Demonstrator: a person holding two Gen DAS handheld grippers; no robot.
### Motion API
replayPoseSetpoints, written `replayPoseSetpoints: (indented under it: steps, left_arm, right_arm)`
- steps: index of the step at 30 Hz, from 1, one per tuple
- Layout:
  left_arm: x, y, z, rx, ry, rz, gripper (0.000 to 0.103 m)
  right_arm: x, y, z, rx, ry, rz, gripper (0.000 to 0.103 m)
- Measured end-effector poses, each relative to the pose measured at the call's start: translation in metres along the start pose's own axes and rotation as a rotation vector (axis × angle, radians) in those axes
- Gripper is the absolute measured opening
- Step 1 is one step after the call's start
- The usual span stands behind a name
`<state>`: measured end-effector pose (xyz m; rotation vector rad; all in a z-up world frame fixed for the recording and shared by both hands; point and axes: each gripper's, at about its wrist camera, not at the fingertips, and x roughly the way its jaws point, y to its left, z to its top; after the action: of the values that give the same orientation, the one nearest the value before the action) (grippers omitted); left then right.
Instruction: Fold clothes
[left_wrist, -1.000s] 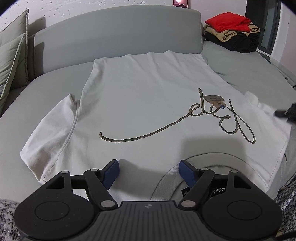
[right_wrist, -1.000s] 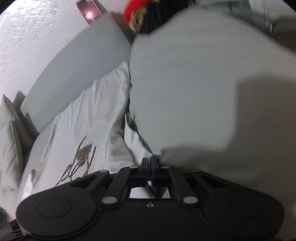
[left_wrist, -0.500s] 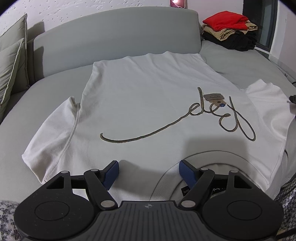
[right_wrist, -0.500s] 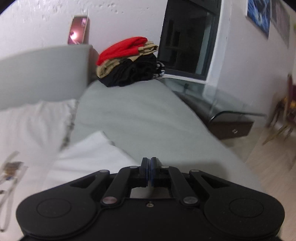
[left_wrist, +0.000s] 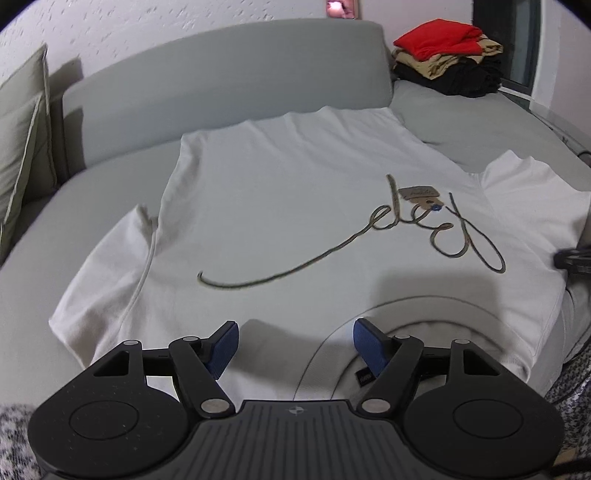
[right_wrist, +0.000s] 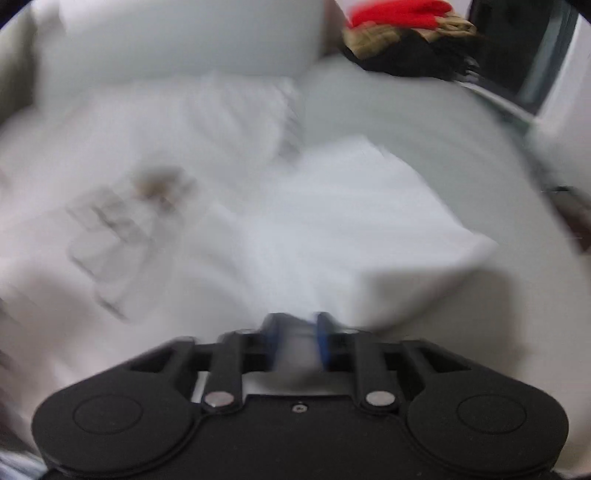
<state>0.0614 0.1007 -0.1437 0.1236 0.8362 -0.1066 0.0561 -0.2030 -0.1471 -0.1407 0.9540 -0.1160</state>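
a white t-shirt (left_wrist: 280, 206) lies spread flat on the grey sofa (left_wrist: 221, 74), collar nearest me. i judge the step to be the first sleeve fold. my left gripper (left_wrist: 295, 345) hangs over the collar, its jaws closing with nothing pinched between the pads. my right gripper (right_wrist: 295, 328) looks clenched on the right sleeve (right_wrist: 369, 206), though blur makes the pinch hard to confirm. next i should carry that sleeve inward across the chest. the hem edge nearest me is hidden.
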Motion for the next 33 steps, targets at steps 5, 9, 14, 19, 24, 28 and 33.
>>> replayPoseSetpoints:
  steps: [5, 9, 14, 19, 24, 28, 33]
  left_arm:
    - [-0.010, 0.013, -0.003, -0.046, -0.028, -0.018, 0.066]
    - [-0.029, 0.022, -0.005, -0.076, -0.131, -0.021, 0.065]
    - [-0.027, 0.040, -0.002, -0.187, -0.123, 0.055, 0.064]
    - [-0.007, 0.037, -0.001, -0.141, 0.002, 0.104, 0.062]
    - [-0.016, 0.032, -0.018, -0.055, 0.060, 0.066, 0.045]
    - [-0.038, 0.041, -0.036, -0.051, 0.084, -0.025, 0.050]
    - [-0.078, 0.118, -0.046, -0.388, -0.169, -0.058, 0.066]
  right_arm:
    - [-0.035, -0.032, -0.012, 0.169, -0.051, -0.158, 0.001]
    - [-0.062, -0.041, -0.011, 0.275, -0.190, 0.081, 0.007]
    - [-0.060, -0.009, 0.013, 0.284, -0.244, 0.467, 0.007]
    - [-0.041, 0.046, 0.033, 0.166, -0.200, 0.606, 0.009]
    - [-0.030, 0.084, 0.021, -0.006, -0.099, 0.549, 0.023]
    - [-0.052, 0.085, -0.001, -0.154, -0.106, 0.505, 0.034]
    - [-0.067, 0.056, -0.007, -0.050, -0.199, 0.612, 0.058]
